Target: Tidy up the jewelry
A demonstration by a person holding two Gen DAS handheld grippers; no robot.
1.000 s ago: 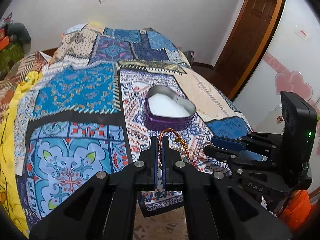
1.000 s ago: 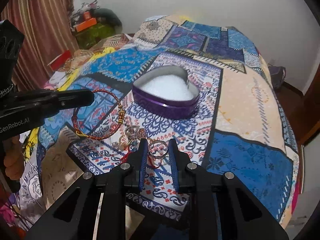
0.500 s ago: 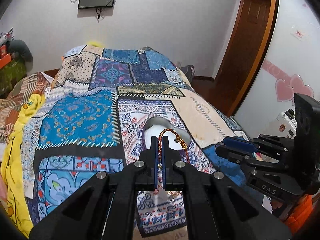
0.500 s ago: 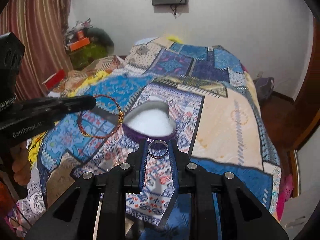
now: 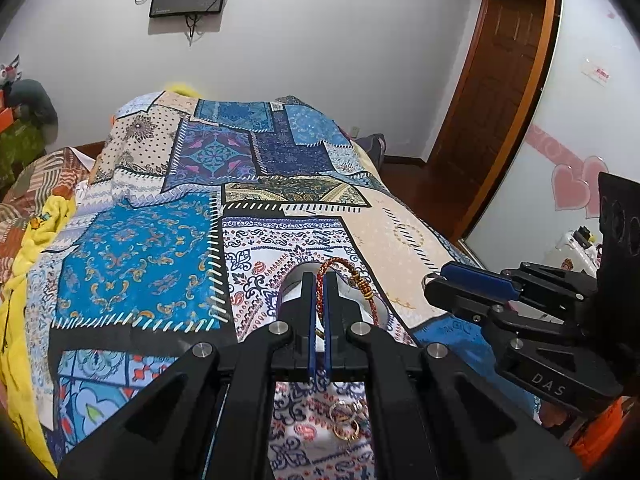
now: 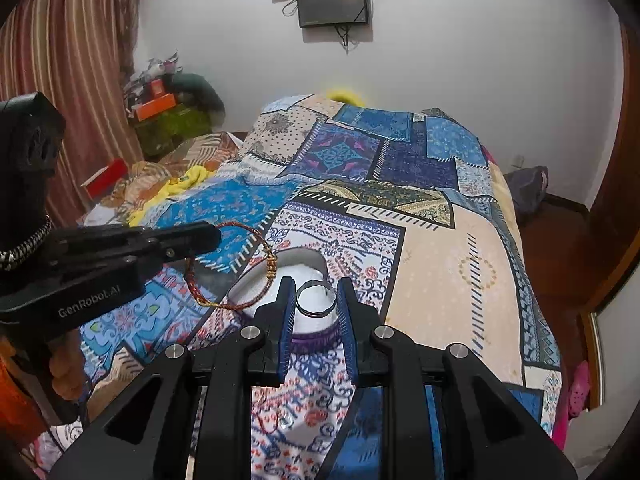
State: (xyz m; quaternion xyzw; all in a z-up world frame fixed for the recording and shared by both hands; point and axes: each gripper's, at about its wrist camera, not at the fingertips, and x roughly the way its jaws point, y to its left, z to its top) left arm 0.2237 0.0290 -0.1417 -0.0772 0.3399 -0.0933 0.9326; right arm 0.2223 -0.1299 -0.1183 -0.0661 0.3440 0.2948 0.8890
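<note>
My left gripper (image 5: 320, 280) is shut on a red and gold braided bangle (image 5: 362, 288), held in the air above the bed; the bangle also shows in the right wrist view (image 6: 236, 268). My right gripper (image 6: 316, 292) is shut on a thin silver ring (image 6: 316, 300), held above the heart-shaped purple tin (image 6: 316, 334) with a white lining. In the left wrist view the tin (image 5: 294, 280) is mostly hidden behind my fingers. Gold rings (image 5: 348, 420) lie on the bedspread below the left gripper.
The bed has a blue patchwork bedspread (image 5: 136, 248). A wooden door (image 5: 500, 92) is at the right, a curtain (image 6: 68, 72) and clutter (image 6: 168, 112) at the left. A screen (image 6: 332, 2) hangs on the far wall.
Both grippers have risen from the bedspread with their pieces, the bangle and the ring. The tin now sits lower, right behind the fingertips.
</note>
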